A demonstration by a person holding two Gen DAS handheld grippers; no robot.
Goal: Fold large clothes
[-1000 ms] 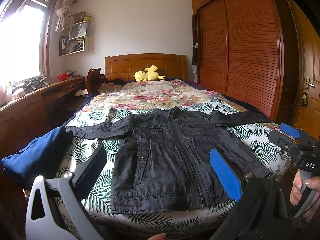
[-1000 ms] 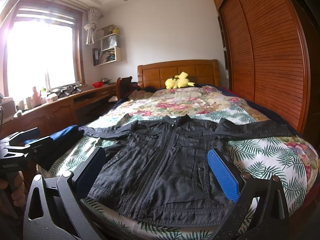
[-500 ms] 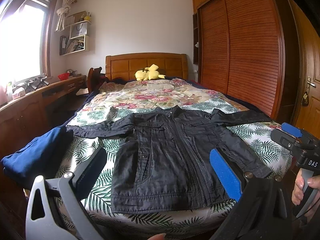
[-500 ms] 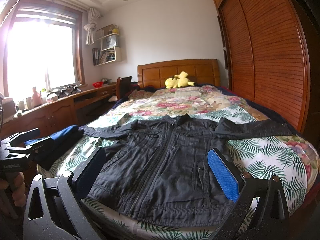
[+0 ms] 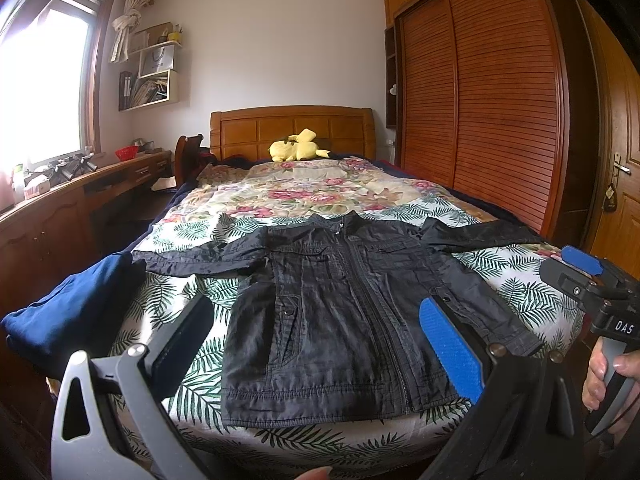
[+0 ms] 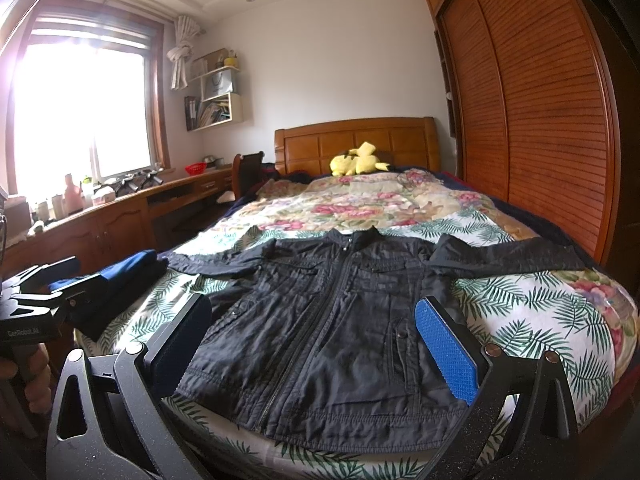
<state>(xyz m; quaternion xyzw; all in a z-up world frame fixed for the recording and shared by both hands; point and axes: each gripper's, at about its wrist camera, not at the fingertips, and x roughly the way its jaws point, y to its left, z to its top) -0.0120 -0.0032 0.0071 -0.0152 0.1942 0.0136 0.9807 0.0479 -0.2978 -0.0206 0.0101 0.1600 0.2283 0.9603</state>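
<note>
A black zip-up jacket [image 5: 340, 312] lies flat and face up on the bed, sleeves spread out to both sides, hem toward me; it also fills the middle of the right wrist view [image 6: 340, 328]. My left gripper [image 5: 316, 340] hovers open above the jacket's hem, nothing between its fingers. My right gripper [image 6: 316, 340] is open too, held over the jacket's lower front, and it shows at the right edge of the left wrist view [image 5: 588, 276], gripped by a hand. The left gripper [image 6: 44, 292] appears at the left edge of the right wrist view.
The bed [image 5: 304, 192] has a floral and palm-leaf cover. A folded blue garment [image 5: 68, 312] sits at its left edge. A yellow plush toy [image 5: 296, 150] rests by the headboard. A wooden desk [image 5: 72, 200] runs along the left, a slatted wardrobe [image 5: 480, 120] along the right.
Both grippers have barely shifted; the jacket lies unchanged. The right gripper at the edge of the left wrist view drifted slightly.
</note>
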